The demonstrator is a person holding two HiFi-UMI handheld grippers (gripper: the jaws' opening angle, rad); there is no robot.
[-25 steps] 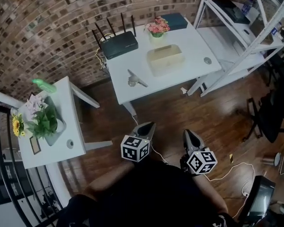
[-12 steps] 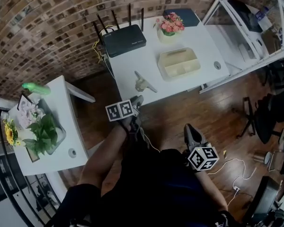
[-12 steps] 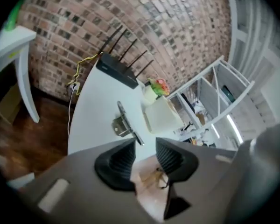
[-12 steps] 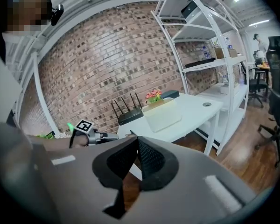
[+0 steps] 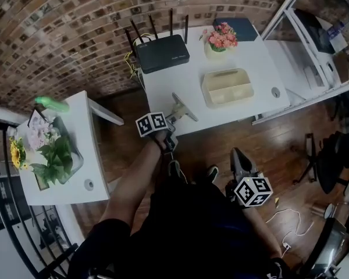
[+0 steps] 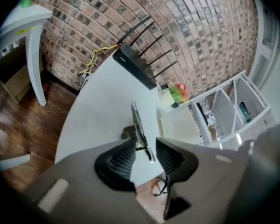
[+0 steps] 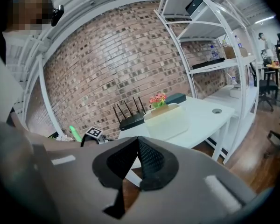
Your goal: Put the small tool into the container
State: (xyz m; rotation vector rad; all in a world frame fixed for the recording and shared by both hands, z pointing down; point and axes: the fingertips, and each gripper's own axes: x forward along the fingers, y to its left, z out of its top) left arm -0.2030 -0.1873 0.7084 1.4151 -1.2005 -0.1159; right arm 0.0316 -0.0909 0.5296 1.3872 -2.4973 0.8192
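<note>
Approach to the small tool (image 5: 183, 110) is the step in hand, as I judge it; nothing has been picked up yet. It lies flat on the white desk (image 5: 163, 86) near the front edge, apart from the cream container (image 5: 227, 72) that stands further right on the same desk.

The left gripper (image 5: 171, 125) points down at the tool. Its jaws have just been opening and now stand wide apart. In the left gripper view the tool's (image 6: 138, 125) near end runs in between the left gripper's (image 6: 144, 158) tips. Neither pad seems to press on it, though the wide-angle lens makes the depth hard to judge.

The right gripper (image 7: 137, 146) has its jaws together with nothing between them. It hangs low over the wooden floor, well apart from the desk.

Next, I think, the left jaws should straddle the tool's thicker middle and close firmly. The tool then has to be lifted and carried right, over the container's rim.
</note>
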